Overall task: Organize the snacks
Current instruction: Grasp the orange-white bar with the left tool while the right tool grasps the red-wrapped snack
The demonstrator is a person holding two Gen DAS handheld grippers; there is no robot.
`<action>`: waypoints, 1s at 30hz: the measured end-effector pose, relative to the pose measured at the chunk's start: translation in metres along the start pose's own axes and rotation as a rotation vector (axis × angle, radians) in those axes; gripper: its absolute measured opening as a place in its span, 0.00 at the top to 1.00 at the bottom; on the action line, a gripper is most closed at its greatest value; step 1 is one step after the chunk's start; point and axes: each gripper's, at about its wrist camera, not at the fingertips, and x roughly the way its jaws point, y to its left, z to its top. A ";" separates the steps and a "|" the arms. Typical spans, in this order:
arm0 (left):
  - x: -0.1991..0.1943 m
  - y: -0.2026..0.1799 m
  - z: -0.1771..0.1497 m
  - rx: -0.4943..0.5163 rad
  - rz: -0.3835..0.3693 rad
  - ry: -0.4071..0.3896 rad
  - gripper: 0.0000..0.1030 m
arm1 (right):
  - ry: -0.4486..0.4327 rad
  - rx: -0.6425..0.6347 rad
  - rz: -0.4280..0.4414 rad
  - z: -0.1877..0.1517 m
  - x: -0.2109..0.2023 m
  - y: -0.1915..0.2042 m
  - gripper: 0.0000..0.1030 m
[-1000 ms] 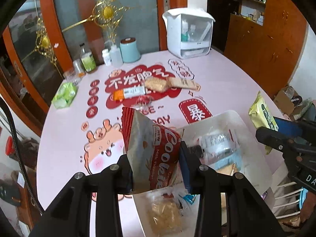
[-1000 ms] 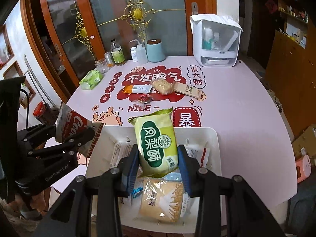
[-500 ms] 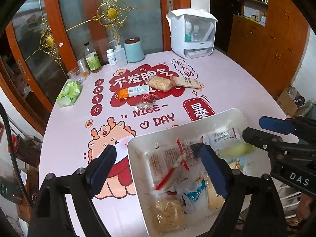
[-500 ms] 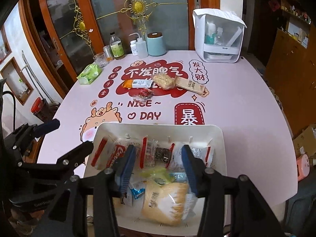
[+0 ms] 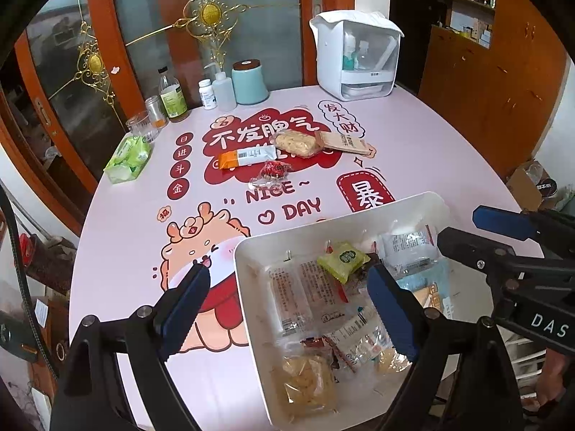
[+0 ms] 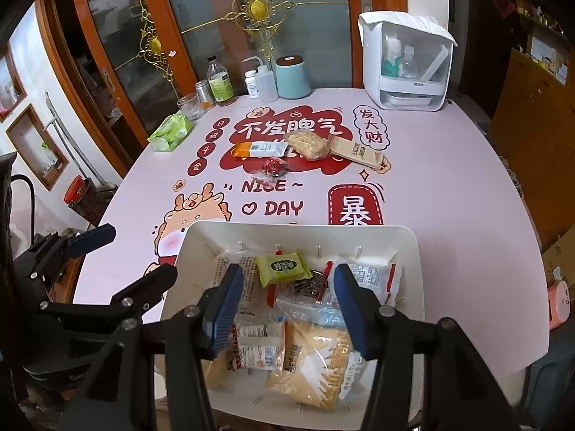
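A white bin at the table's near edge holds several snack packets, with a green packet on top. My left gripper is open and empty above the bin's left side. My right gripper is open and empty above the bin's middle. Loose on the table farther back lie an orange-and-white bar, a clear bag of yellow biscuits, a brown packet and a small red candy.
A green tissue pack lies at the left. Bottles, a glass and a blue canister line the far edge. A white box dispenser stands at the back right.
Both grippers have opened and let go: the cookie bag from the left and the green packet from the right have dropped into the bin. Both grippers have since pulled back slightly.
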 end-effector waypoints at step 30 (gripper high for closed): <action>-0.001 0.049 0.110 -0.067 0.318 -0.060 0.14 | -0.060 -0.122 0.124 0.131 0.045 -0.055 0.48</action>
